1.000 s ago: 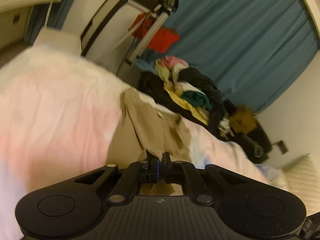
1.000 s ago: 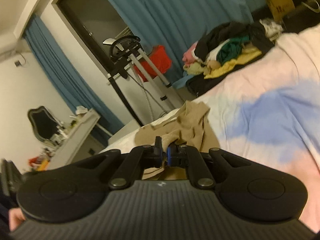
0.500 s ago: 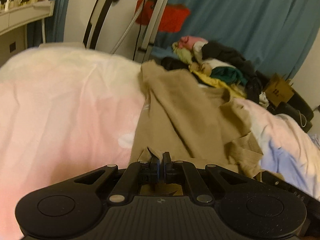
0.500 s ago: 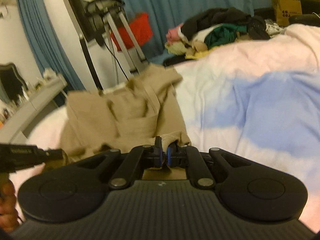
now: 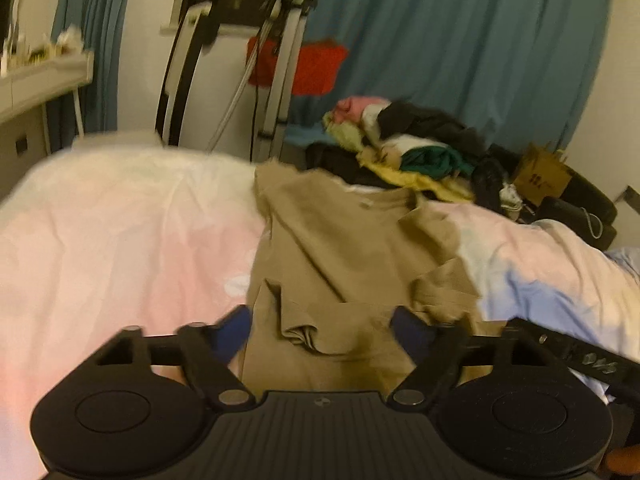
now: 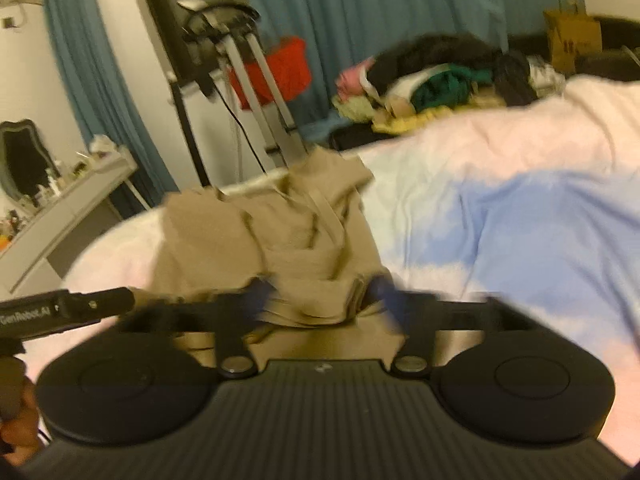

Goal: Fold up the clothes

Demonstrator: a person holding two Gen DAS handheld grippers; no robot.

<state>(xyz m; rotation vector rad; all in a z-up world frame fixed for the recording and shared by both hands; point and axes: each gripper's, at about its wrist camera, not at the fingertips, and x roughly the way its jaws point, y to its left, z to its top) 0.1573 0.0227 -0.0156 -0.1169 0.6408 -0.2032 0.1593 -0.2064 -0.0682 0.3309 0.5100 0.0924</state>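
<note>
A tan garment [image 5: 344, 248] lies spread and rumpled on a bed whose cover [image 5: 120, 232] is blotched in pale pink, white and light blue. In the left wrist view it runs from the near edge, just ahead of the tool, toward the far edge of the bed, its near hem bunched into a small fold. The left tool [image 5: 322, 332] is spread wide, its blue-padded fingers [image 5: 232, 330] standing to either side of that near hem with nothing caught between them. At the right of this view the dark bar of the right tool [image 5: 568, 354] reaches in over the cover.

In the right wrist view the garment [image 6: 280, 236] sits crumpled, piled higher toward the far side, with a fold of cloth heaped between the fingers. The right tool [image 6: 320, 300] is also spread open; the fingers [image 6: 260, 296] are blurred, and whether the cloth touches them cannot be told. The left tool [image 6: 72, 308] shows at the left edge, with a hand [image 6: 18, 428] below it.

Beyond the bed's far edge lies a heap of mixed clothes [image 5: 416, 148], black, green, yellow and pink, before a blue curtain [image 5: 460, 52]. To the left stand a metal-framed machine [image 5: 240, 56], with something red [image 5: 316, 66] behind it, and a white dressing table [image 6: 68, 200].
</note>
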